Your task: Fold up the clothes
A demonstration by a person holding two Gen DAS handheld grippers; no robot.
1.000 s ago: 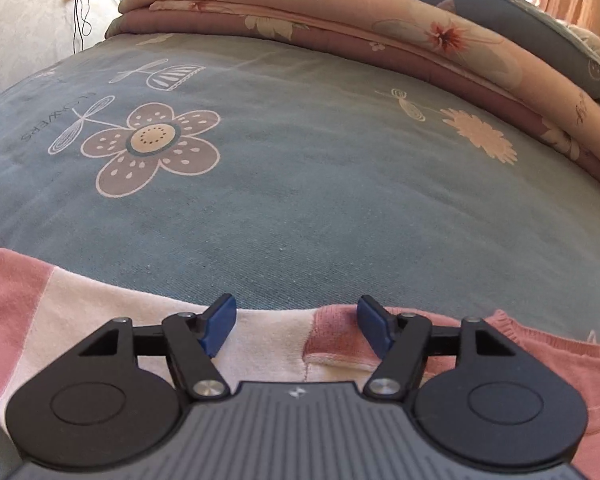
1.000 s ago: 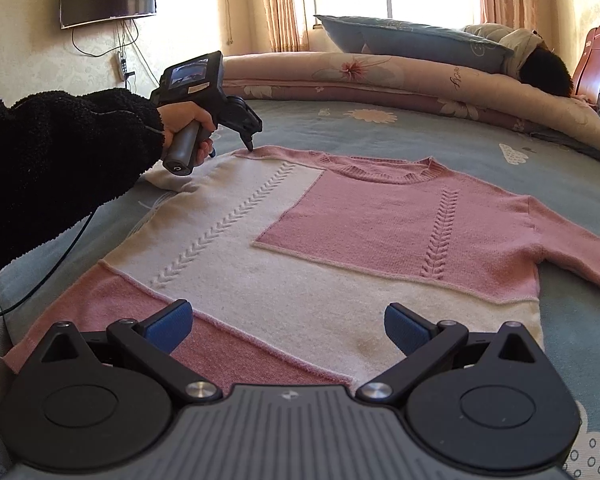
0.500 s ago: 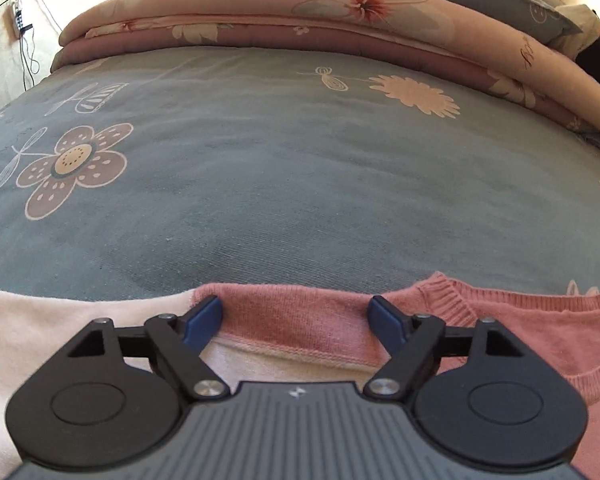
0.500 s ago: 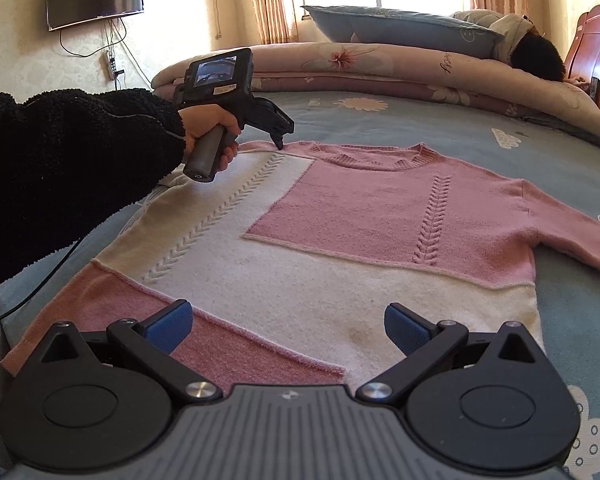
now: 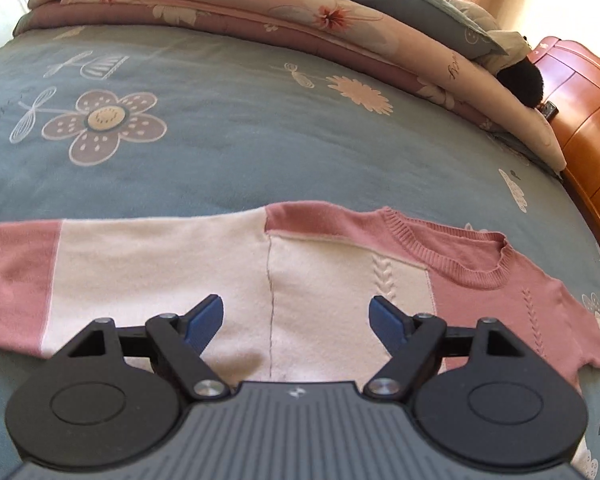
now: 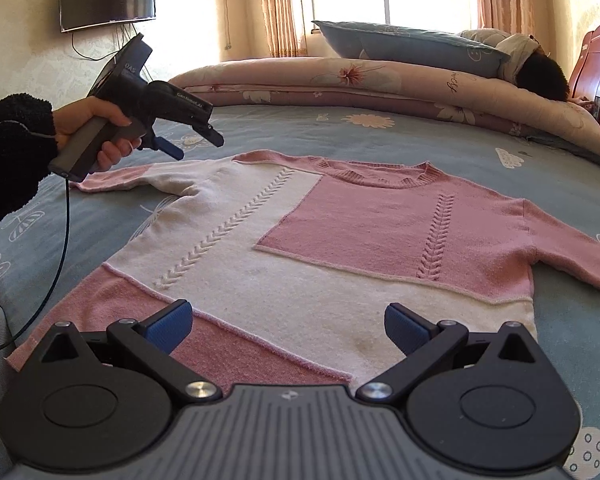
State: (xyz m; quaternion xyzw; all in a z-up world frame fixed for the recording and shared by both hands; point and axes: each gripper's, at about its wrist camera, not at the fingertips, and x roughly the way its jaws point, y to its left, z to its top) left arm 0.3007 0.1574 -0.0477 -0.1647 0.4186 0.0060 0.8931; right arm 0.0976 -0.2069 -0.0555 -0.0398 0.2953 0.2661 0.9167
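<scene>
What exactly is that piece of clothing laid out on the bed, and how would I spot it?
Start from the big bed with the blue-grey flowered cover. Spread flat in the middle of it, front up and sleeves out, lies the sweater. Unlike the rolled floral quilt and pillow behind, it is a ribbed-collar knit in pink and cream blocks with raised braid stitching.

Pink-and-cream knit sweater (image 6: 340,240) lies flat, front up, on my bed (image 6: 260,128), sleeves spread out sideways.

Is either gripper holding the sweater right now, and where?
Nothing is held. The left gripper hangs open above the sweater shoulder; the right gripper is open over the hem.
</scene>
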